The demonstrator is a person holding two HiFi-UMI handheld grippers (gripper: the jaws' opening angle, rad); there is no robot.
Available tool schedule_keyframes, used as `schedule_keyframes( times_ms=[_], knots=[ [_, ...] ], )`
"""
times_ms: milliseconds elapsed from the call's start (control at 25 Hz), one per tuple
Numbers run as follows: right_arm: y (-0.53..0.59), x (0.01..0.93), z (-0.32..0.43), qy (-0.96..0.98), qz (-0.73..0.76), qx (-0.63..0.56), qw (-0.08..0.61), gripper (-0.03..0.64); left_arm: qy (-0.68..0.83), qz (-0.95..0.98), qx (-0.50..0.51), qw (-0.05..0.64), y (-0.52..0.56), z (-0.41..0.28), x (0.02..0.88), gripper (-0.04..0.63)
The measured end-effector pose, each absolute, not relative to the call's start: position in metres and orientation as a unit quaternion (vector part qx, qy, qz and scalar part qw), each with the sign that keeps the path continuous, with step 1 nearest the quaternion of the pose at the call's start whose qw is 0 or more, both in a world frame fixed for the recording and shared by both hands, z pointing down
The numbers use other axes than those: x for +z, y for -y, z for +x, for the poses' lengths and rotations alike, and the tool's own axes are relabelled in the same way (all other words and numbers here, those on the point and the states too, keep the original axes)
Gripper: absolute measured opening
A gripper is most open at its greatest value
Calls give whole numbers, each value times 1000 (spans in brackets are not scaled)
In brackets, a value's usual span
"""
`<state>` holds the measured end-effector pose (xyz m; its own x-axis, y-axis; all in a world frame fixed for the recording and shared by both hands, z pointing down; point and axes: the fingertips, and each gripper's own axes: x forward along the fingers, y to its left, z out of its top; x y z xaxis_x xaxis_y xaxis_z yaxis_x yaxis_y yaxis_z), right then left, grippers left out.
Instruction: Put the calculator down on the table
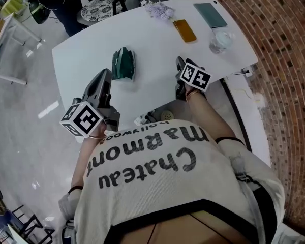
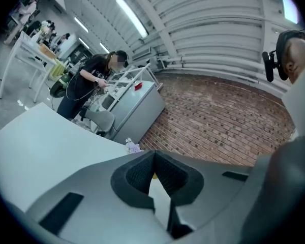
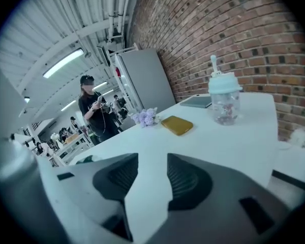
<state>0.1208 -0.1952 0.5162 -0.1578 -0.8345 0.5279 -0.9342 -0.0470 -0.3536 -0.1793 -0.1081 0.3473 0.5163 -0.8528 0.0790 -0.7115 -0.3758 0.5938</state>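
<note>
White tabletop fills most of what I get from the head view, with a brick wall curving close along its right side and open grey floor off its left edge. From up there I can place everything. The calculator, as I read that flat amber slab, lies on the far part of the table. It sits between a sprig of pale flowers and a clear bottle, apart from both, with a teal notebook beyond. A dark green bundle sits mid-table, between my two tools.

My left gripper is over the near left part of the table. Its own view shows the jaw tips pressed together with nothing in them. That view gives me only a person at a bench, the wall and bare table.

My right gripper is by the near edge. Its view shows the jaws parted with only tabletop in the gap, and the calculator lying flat well ahead. It also shows the bottle's pale cap, which the head view does not. Bare table lies between the jaws and the slab.
</note>
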Motion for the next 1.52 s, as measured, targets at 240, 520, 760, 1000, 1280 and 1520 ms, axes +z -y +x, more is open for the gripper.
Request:
schedule_keyframes(
  times_ms=[240,520,760,1000,1280,1520],
  knots=[
    [154,497,75,702,628,332,49,164,468,828,-114,287,83,-197,350,3],
    [125,467,19,736,591,330,13,137,462,832,-112,287,56,-218,354,3],
    [109,437,-24,767,556,318,-19,137,466,828,-117,288,37,-238,358,3],
    [98,401,-50,792,522,309,-63,112,474,823,-121,287,24,-250,357,3],
    [95,366,-72,812,498,287,-103,44,500,811,-128,274,17,-268,355,3],
    [90,341,-84,834,473,254,-128,3,514,806,-132,262,14,-274,348,3]
  ],
)
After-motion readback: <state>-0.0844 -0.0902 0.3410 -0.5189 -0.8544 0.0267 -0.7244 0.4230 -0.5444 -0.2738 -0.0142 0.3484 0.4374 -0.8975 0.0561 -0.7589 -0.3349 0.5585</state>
